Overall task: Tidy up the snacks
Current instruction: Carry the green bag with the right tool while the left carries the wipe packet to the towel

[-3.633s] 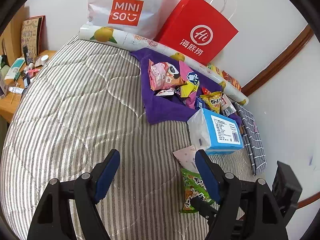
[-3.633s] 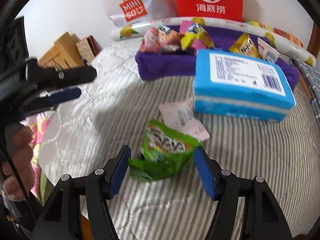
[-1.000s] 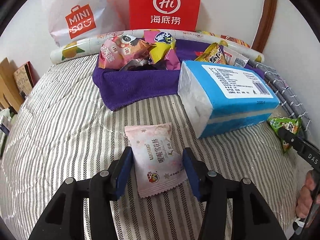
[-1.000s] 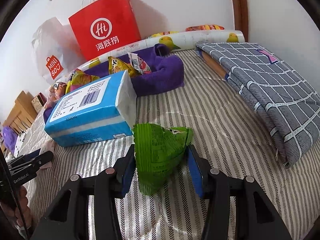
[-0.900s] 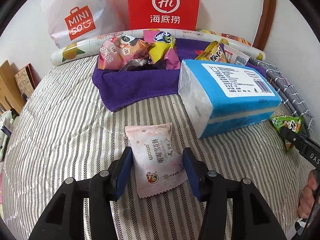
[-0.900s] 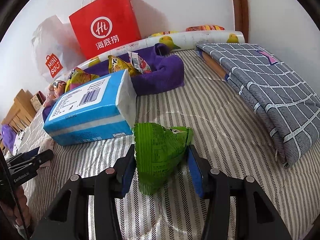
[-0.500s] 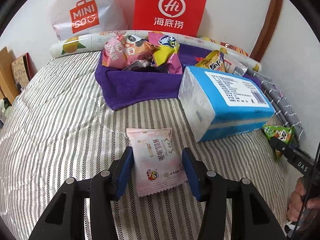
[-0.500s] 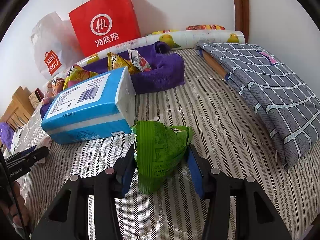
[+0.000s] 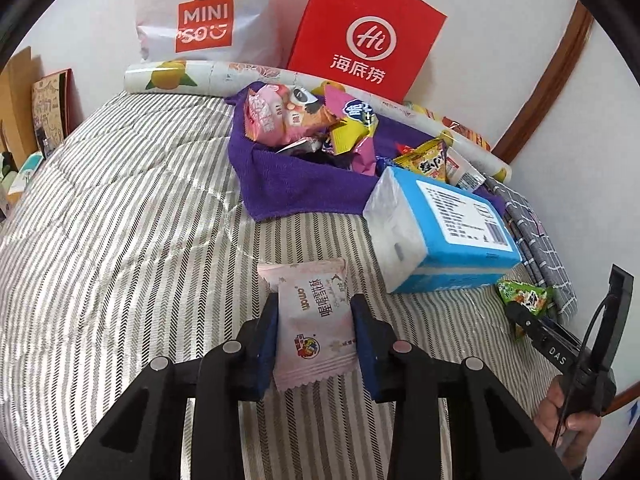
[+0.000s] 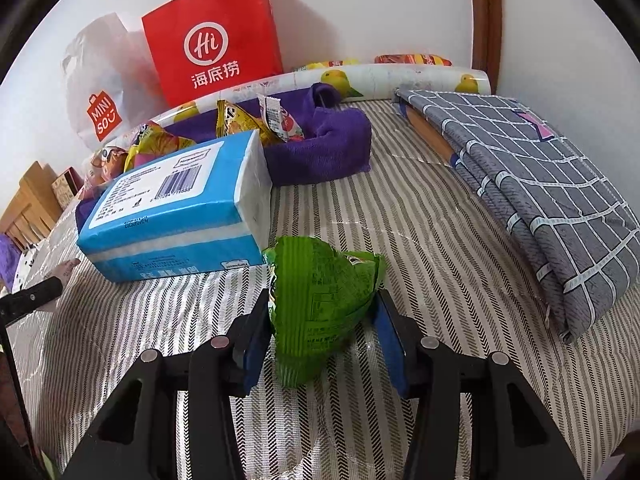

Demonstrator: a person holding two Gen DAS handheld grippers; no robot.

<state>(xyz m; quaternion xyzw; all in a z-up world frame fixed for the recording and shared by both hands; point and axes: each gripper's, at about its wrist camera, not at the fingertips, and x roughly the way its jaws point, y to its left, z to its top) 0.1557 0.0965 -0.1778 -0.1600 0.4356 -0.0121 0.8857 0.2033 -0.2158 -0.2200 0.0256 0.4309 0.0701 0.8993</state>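
Left gripper (image 9: 314, 334) has its jaws closing on the pink snack packet (image 9: 312, 320), pads pressing both long edges w/ the packet standing up between them — prob. a side pinch so the flat wrapper comes off the striped bedspread (image 9: 120, 220) w/o sliding. Right gripper (image 10: 320, 330) is clamped narrow on the green snack bag (image 10: 320, 292), crumpled at its middle and held upright, so both hands carry one snack each, likely bound for the purple towel (image 9: 288, 184) where the other snacks (image 9: 304, 120) are piled. Blue tissue pack (image 9: 444, 232) sits between both grippers and that towel, its near corner just beside the pink packet, almost touching the green bag in the right view — main thing to clear. Left route: open bedspread to the left of the tissue pack, plenty of room. Right route: tighter, w/ the folded grey checked cloth (image 10: 540, 184) along the right side, though a bare striped lane runs between it and the pack up to the towel's corner. Behind the towel — a printed roll (image 9: 208, 74), red paper bag (image 9: 364, 36) and white bag (image 9: 204, 24) against the wall, so no overshoot room.
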